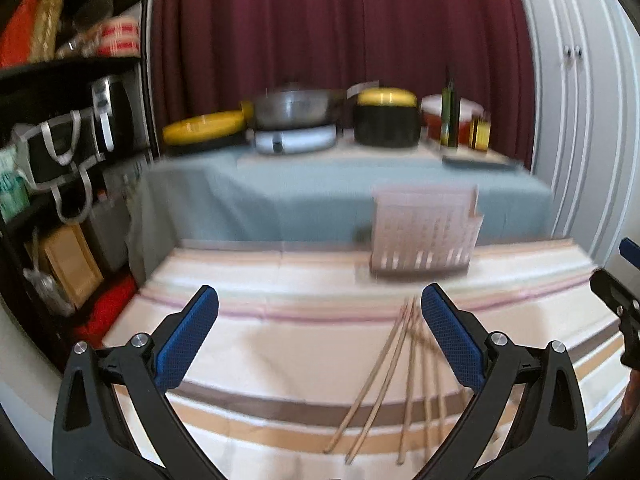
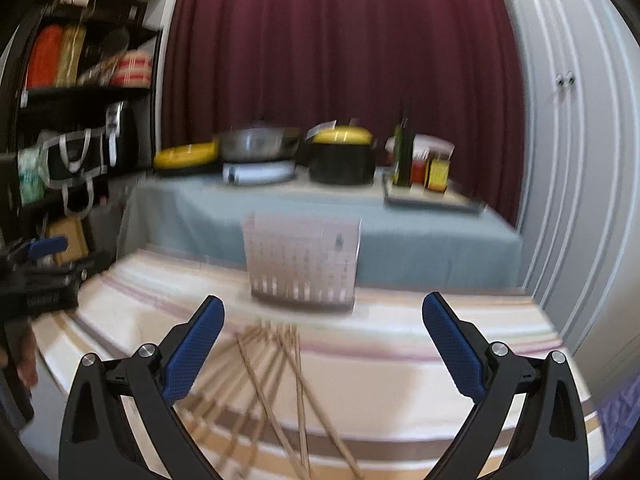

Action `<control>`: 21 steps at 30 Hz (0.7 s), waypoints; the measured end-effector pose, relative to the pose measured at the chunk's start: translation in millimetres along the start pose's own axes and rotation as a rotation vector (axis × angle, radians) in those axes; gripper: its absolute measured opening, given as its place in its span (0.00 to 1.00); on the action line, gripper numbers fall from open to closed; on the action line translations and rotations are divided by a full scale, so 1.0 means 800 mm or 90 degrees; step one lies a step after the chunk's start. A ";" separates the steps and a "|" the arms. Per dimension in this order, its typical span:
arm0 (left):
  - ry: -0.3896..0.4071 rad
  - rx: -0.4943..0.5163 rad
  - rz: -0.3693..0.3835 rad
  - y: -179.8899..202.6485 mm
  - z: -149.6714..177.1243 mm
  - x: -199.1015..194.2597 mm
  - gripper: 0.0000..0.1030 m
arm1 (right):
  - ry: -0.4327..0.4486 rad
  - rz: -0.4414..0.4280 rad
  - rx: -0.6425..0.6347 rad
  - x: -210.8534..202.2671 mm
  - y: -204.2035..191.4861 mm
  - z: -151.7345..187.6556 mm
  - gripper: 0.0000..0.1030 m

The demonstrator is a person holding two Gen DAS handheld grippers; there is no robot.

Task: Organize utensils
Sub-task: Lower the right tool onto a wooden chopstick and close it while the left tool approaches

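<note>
Several thin wooden chopsticks (image 1: 404, 380) lie fanned out on the striped cloth (image 1: 256, 344), just left of my left gripper's right finger. In the right wrist view the same chopsticks (image 2: 276, 384) spread between the fingers, nearer the left one. Behind them stands a pale slotted utensil holder (image 1: 424, 232), upright on the cloth; the holder (image 2: 302, 260) looks blurred. My left gripper (image 1: 320, 332) hangs open above the cloth with nothing in it. My right gripper (image 2: 323, 340) is open too, empty. The left gripper's body (image 2: 36, 280) shows at the right view's left edge, a hand below it.
A second table with a grey-blue cloth (image 1: 320, 184) stands behind, carrying pots (image 1: 386, 120), a pan (image 1: 292, 108), a yellow lid (image 1: 204, 126) and bottles (image 1: 450, 116). Dark shelves (image 1: 60, 128) with bags fill the left. White cupboard doors (image 2: 568, 140) stand at the right, a maroon curtain behind.
</note>
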State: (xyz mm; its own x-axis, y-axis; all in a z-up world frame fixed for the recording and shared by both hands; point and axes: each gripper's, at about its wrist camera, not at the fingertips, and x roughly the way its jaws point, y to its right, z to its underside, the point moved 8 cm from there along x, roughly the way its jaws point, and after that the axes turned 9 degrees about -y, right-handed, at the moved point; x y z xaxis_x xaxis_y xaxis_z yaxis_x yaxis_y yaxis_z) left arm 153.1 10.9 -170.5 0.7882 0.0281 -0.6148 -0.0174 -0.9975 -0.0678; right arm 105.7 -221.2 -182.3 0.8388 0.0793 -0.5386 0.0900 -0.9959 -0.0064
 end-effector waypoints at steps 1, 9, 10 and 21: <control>-0.014 -0.001 -0.001 -0.002 0.012 0.015 0.96 | -0.013 -0.011 -0.001 0.009 0.000 0.016 0.93; -0.071 0.019 -0.005 -0.011 0.091 0.081 0.82 | -0.107 -0.075 0.045 0.052 0.016 0.116 0.43; -0.079 0.020 -0.003 -0.010 0.097 0.083 0.82 | -0.109 -0.078 0.043 0.052 0.016 0.124 0.40; -0.119 0.020 -0.003 -0.011 0.141 0.108 0.81 | -0.106 -0.119 -0.009 0.058 0.001 0.167 0.22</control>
State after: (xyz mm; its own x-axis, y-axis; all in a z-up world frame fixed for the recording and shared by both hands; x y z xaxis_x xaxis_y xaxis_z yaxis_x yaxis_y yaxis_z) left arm 151.8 29.6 -311.3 0.6609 0.0474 -0.7490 -0.0352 -0.9949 -0.0941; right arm 73.1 -224.0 -319.5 0.7073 0.2525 -0.6603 0.2441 -0.9638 -0.1072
